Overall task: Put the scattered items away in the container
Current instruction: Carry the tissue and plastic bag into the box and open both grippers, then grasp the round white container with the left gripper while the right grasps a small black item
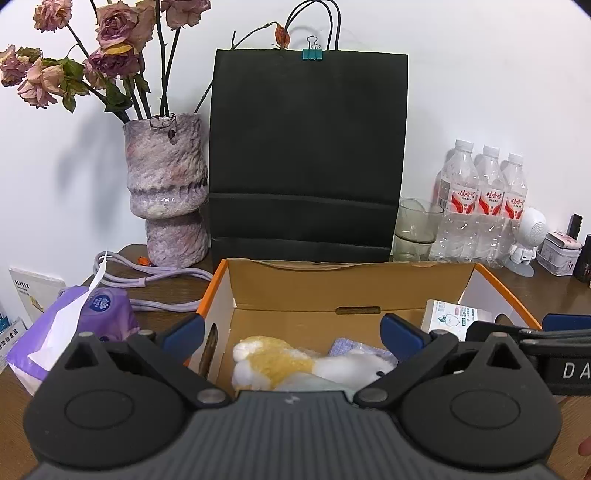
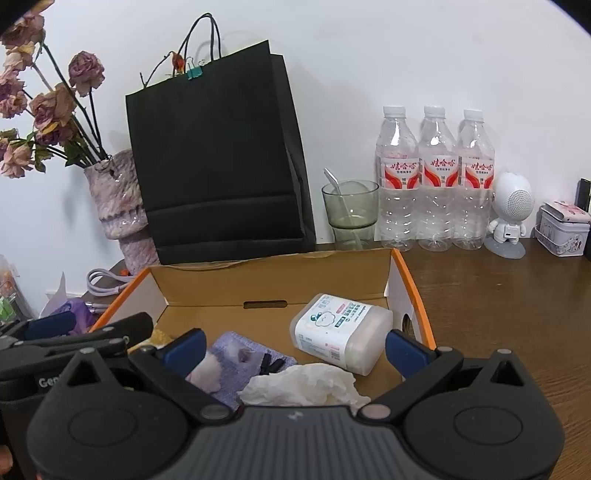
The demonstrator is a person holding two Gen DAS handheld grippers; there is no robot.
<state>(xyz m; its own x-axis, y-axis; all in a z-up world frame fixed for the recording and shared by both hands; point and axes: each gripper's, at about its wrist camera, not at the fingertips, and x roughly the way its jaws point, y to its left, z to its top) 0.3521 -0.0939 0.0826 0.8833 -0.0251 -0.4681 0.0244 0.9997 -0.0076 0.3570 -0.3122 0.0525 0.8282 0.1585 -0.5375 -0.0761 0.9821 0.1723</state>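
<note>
Both tongs gape empty above the orange-rimmed box.

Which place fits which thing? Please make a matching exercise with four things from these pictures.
Things:
1. spoon
2. binder clip
3. crumpled tissue
4. roses

Places:
a. in the vase
b. in the cardboard box
c. in the glass
d. on the top edge of the black bag

Pairs: 1-c, 2-d, 3-b, 4-a
</note>
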